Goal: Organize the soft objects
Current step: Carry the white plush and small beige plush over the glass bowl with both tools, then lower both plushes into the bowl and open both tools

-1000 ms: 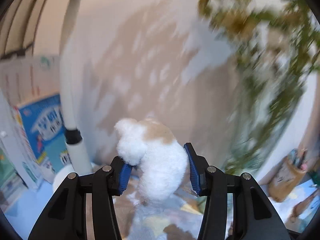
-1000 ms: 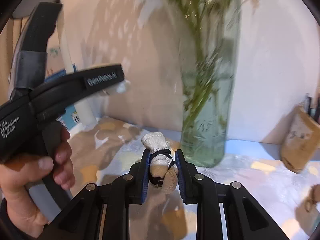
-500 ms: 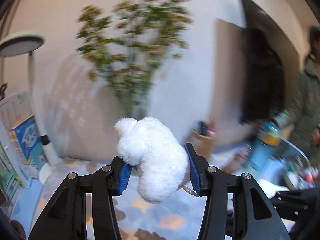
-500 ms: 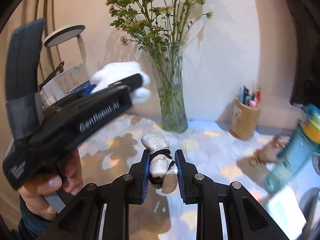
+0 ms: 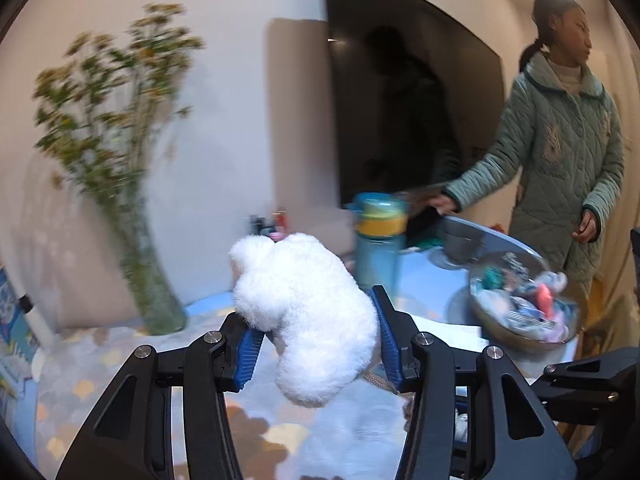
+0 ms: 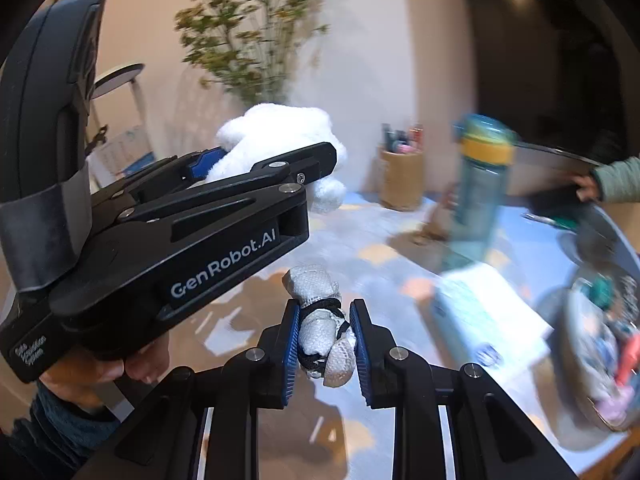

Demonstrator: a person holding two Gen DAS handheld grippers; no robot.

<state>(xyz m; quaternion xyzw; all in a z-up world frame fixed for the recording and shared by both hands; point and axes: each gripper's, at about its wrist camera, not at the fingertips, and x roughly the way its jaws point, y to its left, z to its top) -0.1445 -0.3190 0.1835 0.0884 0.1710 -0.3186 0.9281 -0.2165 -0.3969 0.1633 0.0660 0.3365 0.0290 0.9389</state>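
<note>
**Both tongs loaded, bowl off at three o'clock**

Right tongs (image 6: 325, 340) clamp a small grey bundle (image 6: 322, 332); left tongs (image 5: 316, 340) squeeze the white plush (image 5: 308, 316). Farther over the tabletop (image 6: 360, 240), the filled bowl (image 6: 576, 392) lies nearer the right tongs.

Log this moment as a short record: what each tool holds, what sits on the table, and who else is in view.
left tool: shut on white plush, carried above the table
right tool: shut on grey bundle tied with a black band
table items: vase of flowers, pen cup, blue bottle, bowl of mixed small things
bystander: person in green quilted coat at the far edge, one hand at the table
image quality: background motion-blurred
</note>
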